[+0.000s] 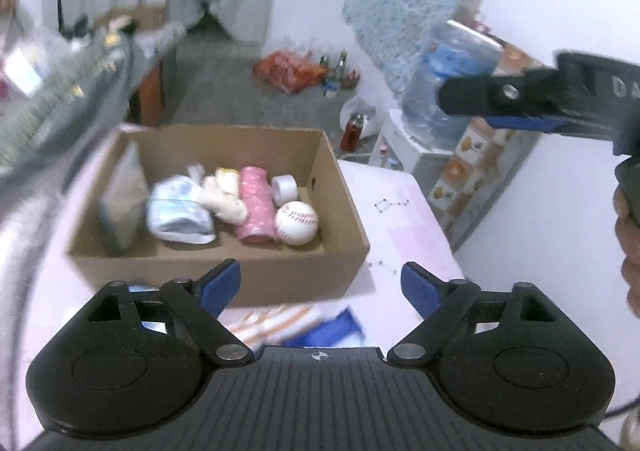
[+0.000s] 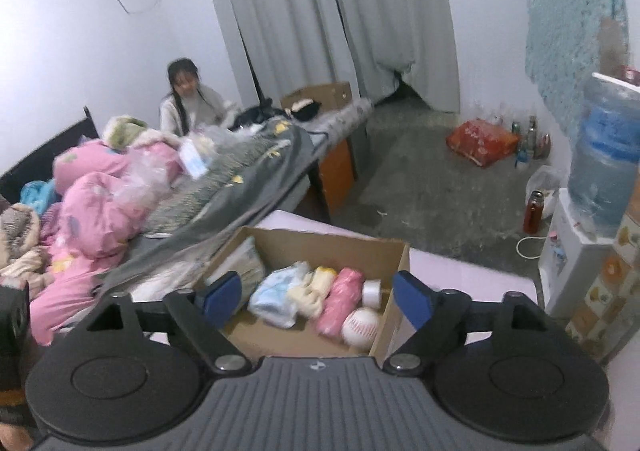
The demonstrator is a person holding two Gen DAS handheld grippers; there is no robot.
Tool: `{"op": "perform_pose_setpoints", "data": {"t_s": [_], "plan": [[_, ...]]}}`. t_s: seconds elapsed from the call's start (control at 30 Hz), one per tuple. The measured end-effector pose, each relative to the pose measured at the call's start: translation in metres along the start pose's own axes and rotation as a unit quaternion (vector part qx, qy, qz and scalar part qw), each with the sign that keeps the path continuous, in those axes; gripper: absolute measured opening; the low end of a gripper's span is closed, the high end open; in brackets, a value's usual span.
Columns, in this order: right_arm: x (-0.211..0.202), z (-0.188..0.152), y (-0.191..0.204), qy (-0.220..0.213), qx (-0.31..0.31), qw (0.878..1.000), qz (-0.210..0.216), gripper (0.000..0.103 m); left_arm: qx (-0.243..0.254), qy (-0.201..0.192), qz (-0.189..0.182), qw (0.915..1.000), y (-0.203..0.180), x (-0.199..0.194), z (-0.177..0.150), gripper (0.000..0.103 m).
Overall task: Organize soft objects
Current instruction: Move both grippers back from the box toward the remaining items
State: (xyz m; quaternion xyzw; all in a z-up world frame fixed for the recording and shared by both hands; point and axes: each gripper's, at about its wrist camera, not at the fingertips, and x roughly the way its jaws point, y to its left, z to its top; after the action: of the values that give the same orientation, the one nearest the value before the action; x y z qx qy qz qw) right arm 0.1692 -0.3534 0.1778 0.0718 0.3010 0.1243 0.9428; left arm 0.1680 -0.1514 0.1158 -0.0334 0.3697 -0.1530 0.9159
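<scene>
Both grippers, left gripper [image 1: 321, 285] and right gripper [image 2: 317, 297], are released and empty above the cardboard box [image 1: 344, 211]; approach the next soft item squarely, pinching gently.

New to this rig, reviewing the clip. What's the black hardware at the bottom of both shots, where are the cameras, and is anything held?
No robot arm here: a person carries a handheld two-finger gripper in each hand, each with a fisheye camera looking along its blue-padded jaws. One picture is from the left gripper, the other from the right gripper. Both grippers stand open with nothing between the jaws. Ahead, on a pale pink surface, sits a cardboard box holding a baseball, a pink roll, a tape roll and soft cloth bundles.
</scene>
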Motion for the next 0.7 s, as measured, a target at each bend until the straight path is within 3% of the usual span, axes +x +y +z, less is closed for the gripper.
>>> {"op": "perform_pose_setpoints", "data": {"t_s": [0.1,0.2,0.33,0.5,0.7], "plan": [[-0.044,-0.038,0.015,-0.023,0.006,1.0,0.013,0.046,0.027,-0.014,0.006,0.9995,-0.001,-0.04,-0.033,0.097],[-0.073,-0.081,0.024,-0.018,0.017,1.0,0.014,0.046,0.057,0.002,0.008,0.9983,0.005,-0.063,-0.069,0.1],[-0.096,-0.147,0.032,-0.015,0.034,0.999,0.025,0.046,0.055,0.027,0.004,0.9981,0.019,-0.081,-0.117,0.103],[-0.092,-0.224,0.042,-0.003,0.063,0.997,0.036,0.046,0.053,0.042,0.028,0.9973,0.039,-0.09,-0.166,0.103],[-0.052,-0.274,0.045,0.025,0.117,0.991,0.067,0.045,0.062,0.021,0.067,0.9956,0.052,-0.077,-0.208,0.103]]}}
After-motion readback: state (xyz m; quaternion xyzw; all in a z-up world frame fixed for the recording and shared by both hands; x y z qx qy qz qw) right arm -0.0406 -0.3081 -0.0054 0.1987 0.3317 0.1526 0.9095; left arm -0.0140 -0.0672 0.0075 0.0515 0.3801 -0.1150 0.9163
